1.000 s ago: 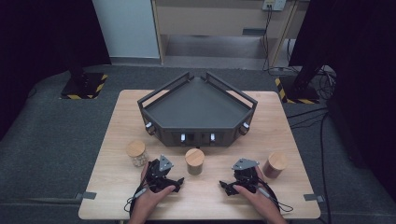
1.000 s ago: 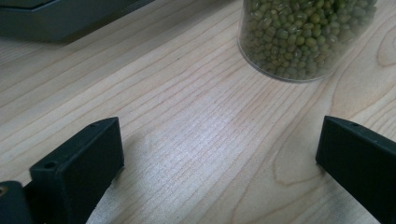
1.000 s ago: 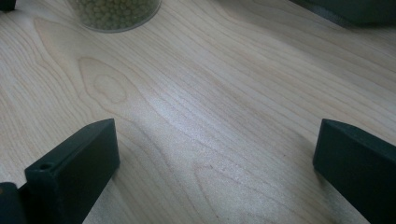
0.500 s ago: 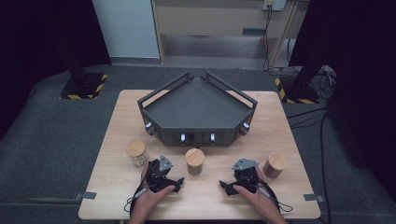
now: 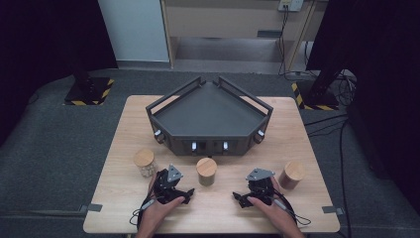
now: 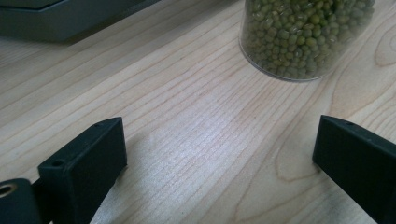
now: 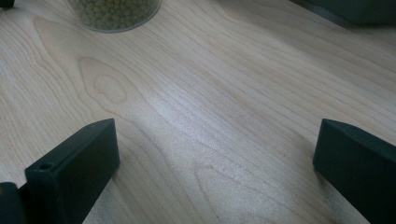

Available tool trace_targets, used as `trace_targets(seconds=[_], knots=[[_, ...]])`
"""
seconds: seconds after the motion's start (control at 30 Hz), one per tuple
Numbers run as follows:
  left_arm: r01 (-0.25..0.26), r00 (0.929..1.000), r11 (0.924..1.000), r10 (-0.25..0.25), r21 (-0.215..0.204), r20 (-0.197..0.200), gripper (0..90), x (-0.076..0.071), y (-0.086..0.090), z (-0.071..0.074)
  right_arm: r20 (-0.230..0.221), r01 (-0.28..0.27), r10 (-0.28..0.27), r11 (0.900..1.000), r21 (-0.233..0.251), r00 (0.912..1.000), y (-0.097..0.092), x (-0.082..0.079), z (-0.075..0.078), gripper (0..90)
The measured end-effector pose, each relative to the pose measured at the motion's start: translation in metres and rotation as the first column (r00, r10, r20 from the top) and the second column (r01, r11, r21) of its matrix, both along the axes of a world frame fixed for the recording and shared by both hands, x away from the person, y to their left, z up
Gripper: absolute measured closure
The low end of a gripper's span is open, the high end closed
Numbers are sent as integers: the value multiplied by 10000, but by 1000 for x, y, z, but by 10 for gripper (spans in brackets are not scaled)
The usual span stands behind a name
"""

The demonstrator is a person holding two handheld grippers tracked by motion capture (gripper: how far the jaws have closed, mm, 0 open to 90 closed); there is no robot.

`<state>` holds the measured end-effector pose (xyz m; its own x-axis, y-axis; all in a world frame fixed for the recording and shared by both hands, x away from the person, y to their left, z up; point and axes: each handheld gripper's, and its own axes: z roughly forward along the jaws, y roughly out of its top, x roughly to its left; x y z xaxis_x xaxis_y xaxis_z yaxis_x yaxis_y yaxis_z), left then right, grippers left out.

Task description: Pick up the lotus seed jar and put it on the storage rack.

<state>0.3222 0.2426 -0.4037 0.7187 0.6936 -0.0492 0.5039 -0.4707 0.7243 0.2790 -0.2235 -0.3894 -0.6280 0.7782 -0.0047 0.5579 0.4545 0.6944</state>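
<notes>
Both tongs rest spread wide on the tabletop, with the jar of green beans between them.

Going left to right: a cork-lidded jar of pale contents stands just beyond and left of the left tongs, whose jaws stand apart and empty; the mung bean jar sits just ahead, between them and the right tongs, likewise apart and empty. A brownish jar stands just right of those. The dark tray lies farther ahead, likely the destination. No readable labels anywhere.
</notes>
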Motion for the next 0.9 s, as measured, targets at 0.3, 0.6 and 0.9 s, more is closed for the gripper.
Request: trace_targets(seconds=[0.3, 0.6, 0.9], knots=[[5, 9999, 9996, -1, -275, 158, 14, -3, 8, 13, -2, 1, -1, 10000, 1, 10000, 0, 0, 0, 7], [-21, 9995, 9996, 30, -293, 303, 24, -6, 13, 28, 1, -1, 1, 10000, 0, 10000, 0, 0, 0, 7], [49, 9994, 9998, -42, -182, 333, 24, -6, 16, 39, -2, 1, -1, 10000, 2, 10000, 0, 0, 0, 7]])
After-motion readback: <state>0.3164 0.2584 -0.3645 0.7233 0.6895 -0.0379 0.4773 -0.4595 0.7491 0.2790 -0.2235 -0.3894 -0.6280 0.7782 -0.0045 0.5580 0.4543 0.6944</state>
